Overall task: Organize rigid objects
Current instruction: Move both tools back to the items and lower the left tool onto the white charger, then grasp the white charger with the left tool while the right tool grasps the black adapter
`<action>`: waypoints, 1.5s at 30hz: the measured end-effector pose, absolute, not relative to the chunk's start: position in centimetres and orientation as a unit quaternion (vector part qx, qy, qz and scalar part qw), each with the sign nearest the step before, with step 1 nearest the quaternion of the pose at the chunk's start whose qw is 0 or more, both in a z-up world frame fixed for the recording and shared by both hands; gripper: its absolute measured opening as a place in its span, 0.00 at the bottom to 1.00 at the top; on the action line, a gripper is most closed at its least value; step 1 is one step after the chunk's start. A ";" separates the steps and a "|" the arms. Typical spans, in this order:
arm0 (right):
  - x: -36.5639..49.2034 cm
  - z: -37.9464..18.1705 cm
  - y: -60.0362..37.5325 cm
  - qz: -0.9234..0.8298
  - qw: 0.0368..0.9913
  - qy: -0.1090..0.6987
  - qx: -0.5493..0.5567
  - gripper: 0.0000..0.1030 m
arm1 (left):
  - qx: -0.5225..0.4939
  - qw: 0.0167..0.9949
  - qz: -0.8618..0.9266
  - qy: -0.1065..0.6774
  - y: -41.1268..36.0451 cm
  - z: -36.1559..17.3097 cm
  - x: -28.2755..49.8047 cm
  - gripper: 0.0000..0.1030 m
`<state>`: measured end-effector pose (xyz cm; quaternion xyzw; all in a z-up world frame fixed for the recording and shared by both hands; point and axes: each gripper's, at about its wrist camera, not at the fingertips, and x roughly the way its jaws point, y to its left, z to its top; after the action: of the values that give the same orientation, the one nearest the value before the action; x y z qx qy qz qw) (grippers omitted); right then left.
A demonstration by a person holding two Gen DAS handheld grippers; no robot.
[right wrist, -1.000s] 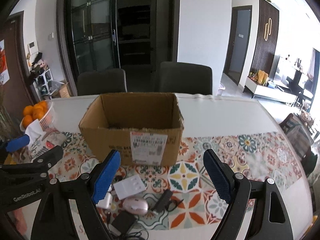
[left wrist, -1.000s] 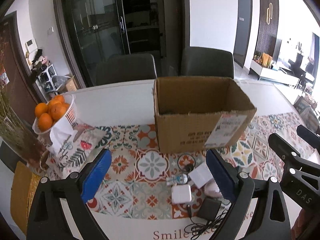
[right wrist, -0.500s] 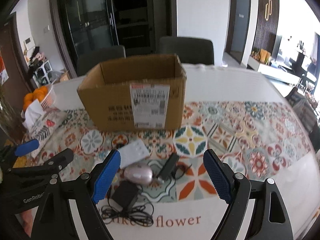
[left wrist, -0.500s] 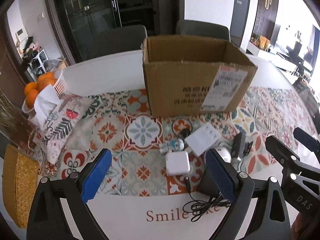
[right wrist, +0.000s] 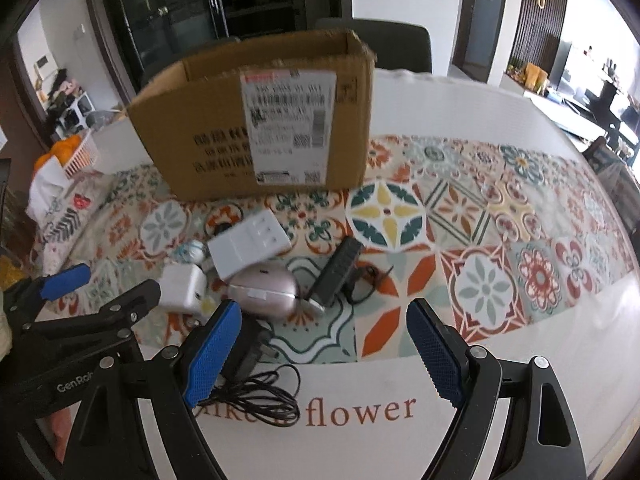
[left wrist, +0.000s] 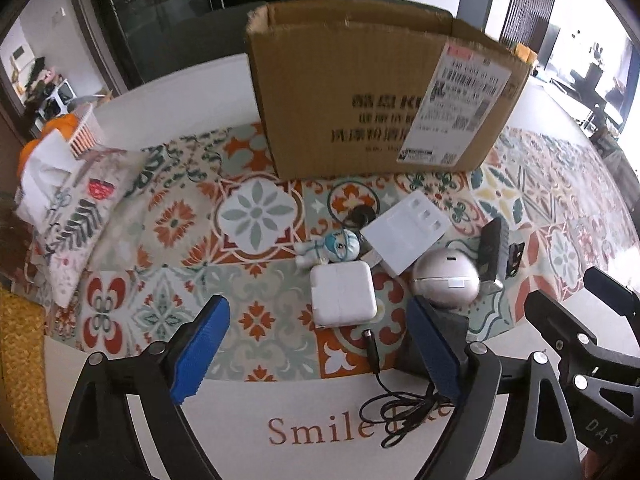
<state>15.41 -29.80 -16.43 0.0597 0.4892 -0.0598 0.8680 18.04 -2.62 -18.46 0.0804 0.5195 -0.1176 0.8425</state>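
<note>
An open cardboard box (left wrist: 360,92) (right wrist: 260,120) stands on the patterned runner. In front of it lie a white square charger (left wrist: 344,294) (right wrist: 184,288), a white flat adapter (left wrist: 404,232) (right wrist: 248,244), a pink rounded case (left wrist: 444,280) (right wrist: 264,290), a small blue-haired figurine (left wrist: 336,246), a black device (left wrist: 494,248) (right wrist: 338,268) and a black plug with a coiled cord (right wrist: 248,348). My left gripper (left wrist: 318,308) hovers just short of the white charger, its jaws closing with nothing between them. To the right of the pile my right gripper (right wrist: 324,312) is open over the runner.
At the far left stand a basket of oranges (left wrist: 76,132), a patterned tissue cover (left wrist: 80,216) and a yellow woven mat (left wrist: 20,360). Dark chairs (right wrist: 372,48) sit behind the table. The white table edge with printed lettering (right wrist: 360,412) lies under both grippers.
Both grippers have come down toward the table and tipped further downward. The pile of small items now sits close in front of the fingertips. The box has not moved.
</note>
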 end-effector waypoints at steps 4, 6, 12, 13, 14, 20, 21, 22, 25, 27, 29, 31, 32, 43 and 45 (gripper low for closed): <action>15.7 -17.7 -30.0 -0.061 0.860 0.502 0.066 0.82 | 0.080 0.833 -0.120 0.534 -3.2 -20.2 18.7 0.82; 15.9 -18.2 -30.0 -0.062 0.856 0.509 0.069 0.82 | 0.079 0.829 -0.121 0.540 -3.3 -20.9 19.1 0.79; 16.6 -19.5 -29.4 -0.059 0.847 0.524 0.071 0.82 | 0.068 0.817 -0.123 0.559 -3.5 -22.9 19.9 0.70; 16.7 -19.7 -29.3 -0.059 0.846 0.525 0.071 0.82 | 0.064 0.815 -0.124 0.562 -3.5 -23.2 20.0 0.70; 16.8 -19.9 -29.2 -0.058 0.845 0.527 0.071 0.82 | 0.060 0.813 -0.124 0.566 -3.5 -23.4 20.2 0.69; 17.3 -20.6 -28.9 -0.061 0.840 0.534 0.070 0.82 | 0.050 0.807 -0.126 0.574 -3.6 -24.5 20.9 0.59; 17.4 -20.6 -29.0 -0.062 0.840 0.535 0.071 0.82 | 0.050 0.807 -0.126 0.574 -3.7 -24.5 21.0 0.57; 17.5 -20.8 -29.0 -0.064 0.839 0.536 0.072 0.82 | 0.050 0.809 -0.126 0.573 -3.7 -24.6 21.0 0.57; 17.5 -21.0 -29.1 -0.067 0.837 0.539 0.074 0.82 | 0.052 0.811 -0.128 0.568 -3.9 -24.5 21.1 0.55; 17.5 -21.1 -29.2 -0.066 0.835 0.541 0.078 0.82 | 0.050 0.812 -0.130 0.566 -4.0 -24.5 21.2 0.48; 17.5 -21.1 -29.1 -0.064 0.835 0.541 0.081 0.82 | 0.049 0.814 -0.131 0.564 -4.0 -24.6 21.5 0.46; 17.6 -21.1 -29.1 -0.063 0.834 0.541 0.081 0.82 | 0.046 0.814 -0.133 0.563 -4.0 -24.4 21.6 0.46; 17.6 -21.0 -29.0 -0.063 0.835 0.542 0.079 0.82 | 0.046 0.814 -0.134 0.563 -4.0 -24.4 21.6 0.46; 16.4 -19.6 -27.8 -0.025 0.844 0.532 0.069 0.82 | 0.055 0.839 -0.121 0.527 -0.2 -21.1 17.7 0.46; 16.2 -19.3 -27.4 -0.011 0.845 0.530 0.068 0.82 | 0.046 0.840 -0.116 0.528 0.3 -20.6 17.2 0.46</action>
<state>16.18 -27.36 -19.33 0.0681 0.5300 -0.0110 0.8452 17.18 0.31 -20.64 0.0462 0.5275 -0.1159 0.8403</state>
